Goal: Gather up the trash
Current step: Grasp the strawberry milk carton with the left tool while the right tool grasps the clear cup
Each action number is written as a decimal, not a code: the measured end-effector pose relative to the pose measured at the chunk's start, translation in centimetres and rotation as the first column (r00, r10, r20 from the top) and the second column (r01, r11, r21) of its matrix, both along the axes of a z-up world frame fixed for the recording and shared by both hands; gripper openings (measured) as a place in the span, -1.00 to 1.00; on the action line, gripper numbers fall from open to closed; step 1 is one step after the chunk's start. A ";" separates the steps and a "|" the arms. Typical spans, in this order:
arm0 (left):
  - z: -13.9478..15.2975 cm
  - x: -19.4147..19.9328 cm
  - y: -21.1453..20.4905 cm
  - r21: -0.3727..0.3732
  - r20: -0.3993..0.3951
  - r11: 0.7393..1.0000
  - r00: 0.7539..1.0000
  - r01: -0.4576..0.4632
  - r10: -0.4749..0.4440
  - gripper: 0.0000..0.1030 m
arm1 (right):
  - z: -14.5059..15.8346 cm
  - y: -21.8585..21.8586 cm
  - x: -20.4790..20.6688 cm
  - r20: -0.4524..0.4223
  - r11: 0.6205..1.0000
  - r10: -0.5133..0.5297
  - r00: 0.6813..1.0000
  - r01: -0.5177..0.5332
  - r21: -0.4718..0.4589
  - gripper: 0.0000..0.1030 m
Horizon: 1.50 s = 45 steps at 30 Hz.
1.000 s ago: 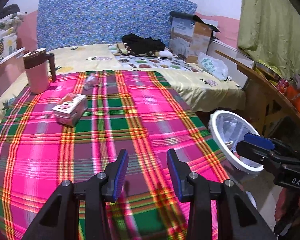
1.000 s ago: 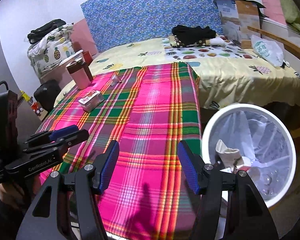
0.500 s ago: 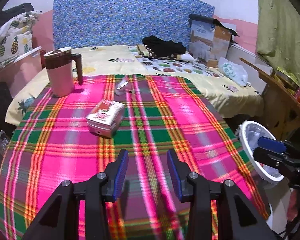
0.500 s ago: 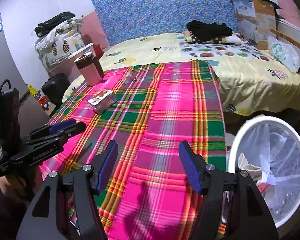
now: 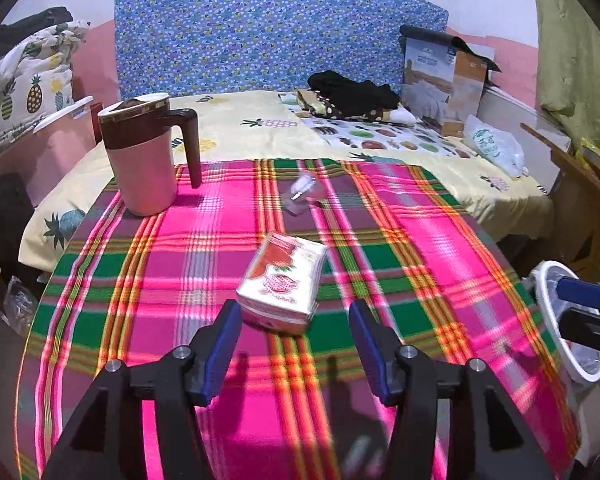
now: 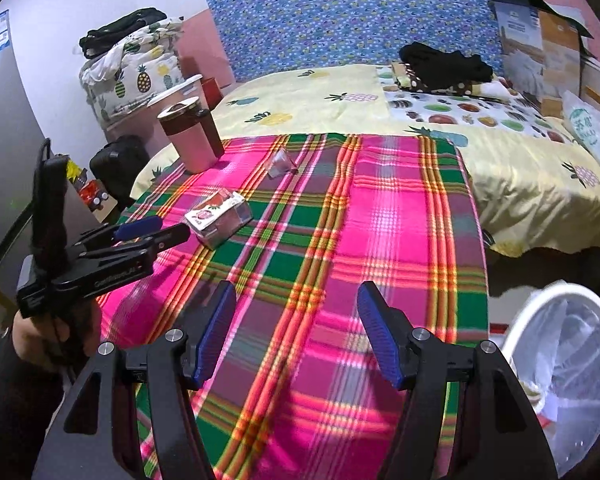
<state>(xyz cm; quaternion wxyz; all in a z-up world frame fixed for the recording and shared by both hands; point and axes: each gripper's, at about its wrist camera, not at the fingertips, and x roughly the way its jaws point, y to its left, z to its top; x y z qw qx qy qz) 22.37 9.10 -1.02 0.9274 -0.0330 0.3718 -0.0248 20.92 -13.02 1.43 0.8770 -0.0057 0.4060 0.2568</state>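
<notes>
A small white and red carton (image 5: 283,282) lies on the pink plaid tablecloth (image 5: 432,248). My left gripper (image 5: 294,346) is open, its blue pads just short of the carton on either side. A clear plastic wrapper (image 5: 300,194) lies farther back. In the right wrist view the carton (image 6: 218,218) sits just beyond the tips of the left gripper (image 6: 156,230), with the wrapper (image 6: 280,164) behind it. My right gripper (image 6: 296,330) is open and empty over the cloth. A white bin with a plastic liner (image 6: 568,364) stands at the table's right, trash inside.
A pink jug with a brown handle (image 5: 146,156) stands at the back left of the table. A bed with yellow sheet (image 5: 260,128), black clothes (image 5: 352,90) and a cardboard box (image 5: 446,80) lies behind. A wooden chair (image 5: 580,192) stands right.
My left gripper has swung left and forward up to the carton and its jaws have opened wider. The right gripper has shifted left, away from the bin.
</notes>
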 end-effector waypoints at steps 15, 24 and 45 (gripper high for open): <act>-3.5 5.7 1.1 0.011 -0.079 0.995 0.992 0.100 -0.099 0.27 | -0.9 2.9 4.8 -0.025 0.999 0.027 0.999 -0.028 -0.017 0.25; -3.2 5.7 1.5 0.012 -0.062 0.998 0.996 0.060 -0.059 0.08 | -1.6 4.9 7.5 -0.038 0.997 0.064 0.997 -0.066 -0.043 0.25; -2.3 5.8 6.6 -0.050 -0.046 0.996 0.996 -0.073 0.070 0.08 | -3.8 10.3 15.5 -0.036 0.987 0.140 0.990 -0.142 -0.079 0.10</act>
